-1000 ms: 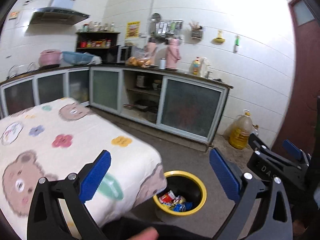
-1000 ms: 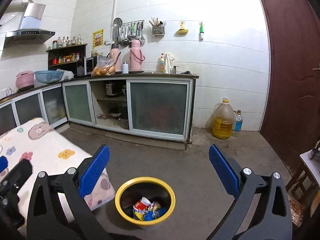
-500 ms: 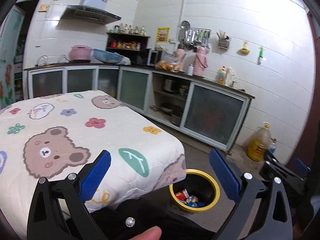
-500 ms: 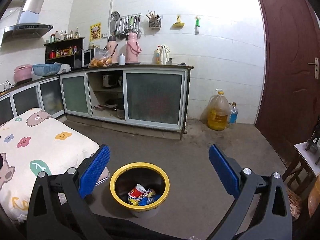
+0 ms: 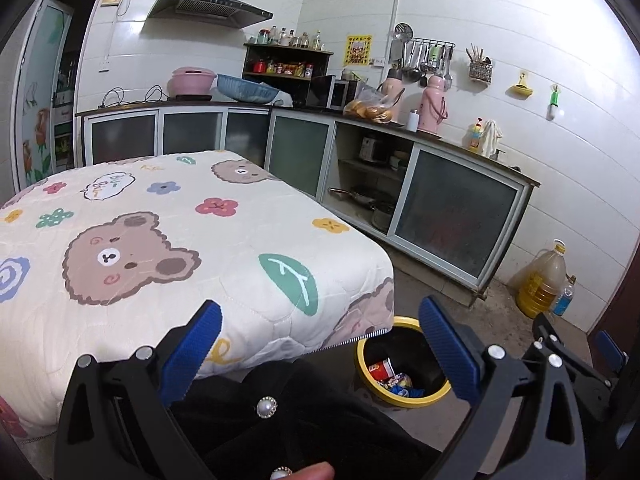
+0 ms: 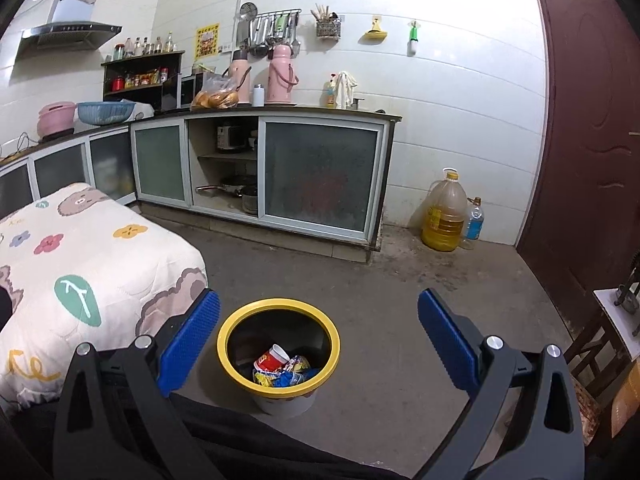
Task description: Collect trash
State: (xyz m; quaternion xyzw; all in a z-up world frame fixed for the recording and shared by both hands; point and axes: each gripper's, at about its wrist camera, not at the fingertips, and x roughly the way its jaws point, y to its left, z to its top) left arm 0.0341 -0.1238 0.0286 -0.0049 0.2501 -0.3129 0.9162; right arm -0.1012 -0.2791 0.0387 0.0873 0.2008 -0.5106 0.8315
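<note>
White tiled walls ringed the kitchen; a quilted bear-print desk cover point(image 5: 168, 240) lay smooth. My left tool point(image 5: 320, 354) and right tool point(image 6: 319, 344) gaped empty. The round yellow-rimmed bin point(image 6: 278, 306) sat on the concrete floor point(image 6: 400, 300), crumpled wrappers point(image 6: 286, 372) inside.

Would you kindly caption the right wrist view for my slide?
Open right gripper above a yellow-rimmed bin holding a red cup and wrappers, beside a bear-print quilt.
</note>
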